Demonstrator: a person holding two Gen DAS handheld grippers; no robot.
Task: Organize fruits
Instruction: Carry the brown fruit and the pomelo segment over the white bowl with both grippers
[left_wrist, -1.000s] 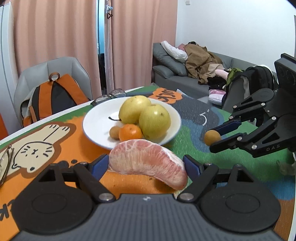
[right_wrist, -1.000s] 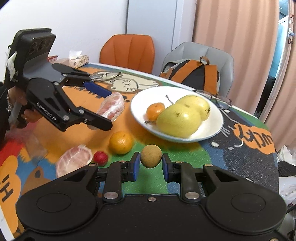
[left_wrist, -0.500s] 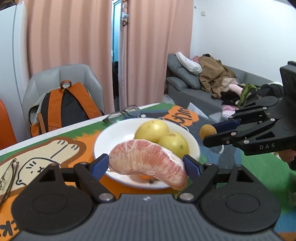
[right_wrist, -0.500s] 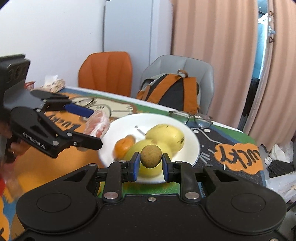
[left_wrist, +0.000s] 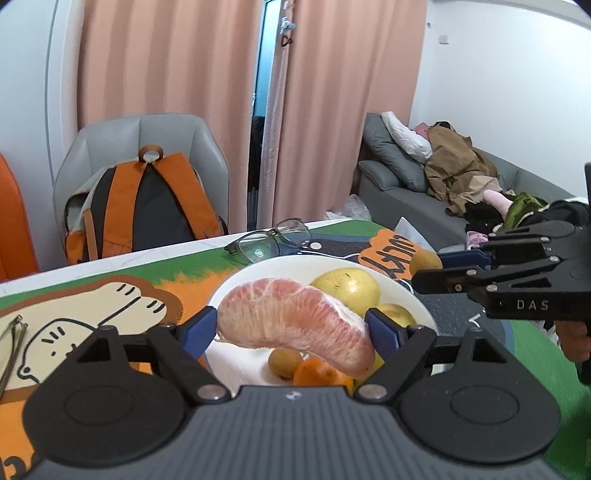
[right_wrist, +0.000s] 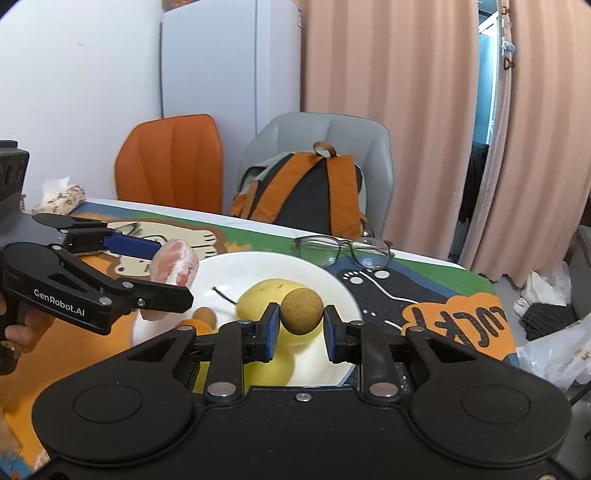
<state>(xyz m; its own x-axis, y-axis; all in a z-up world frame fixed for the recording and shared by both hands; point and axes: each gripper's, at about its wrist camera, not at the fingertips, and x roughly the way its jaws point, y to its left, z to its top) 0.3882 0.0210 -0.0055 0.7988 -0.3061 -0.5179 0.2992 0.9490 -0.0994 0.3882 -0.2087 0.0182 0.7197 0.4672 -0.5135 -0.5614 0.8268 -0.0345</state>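
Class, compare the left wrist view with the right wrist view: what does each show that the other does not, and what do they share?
Only the left wrist view shows the grey sofa heaped with clothes. Only the right shows the tissue pack. Both show the white plate of fruit, the glasses, the backpack, the left claw gripping a pomelo segment and the right claw gripping a small round brown fruit.

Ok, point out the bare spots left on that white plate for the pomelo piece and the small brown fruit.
The white plate is bare along its far rim toward the glasses and on its left part, around the loose stem. The near middle is crowded: two yellow pears, an orange and a small brown fruit.
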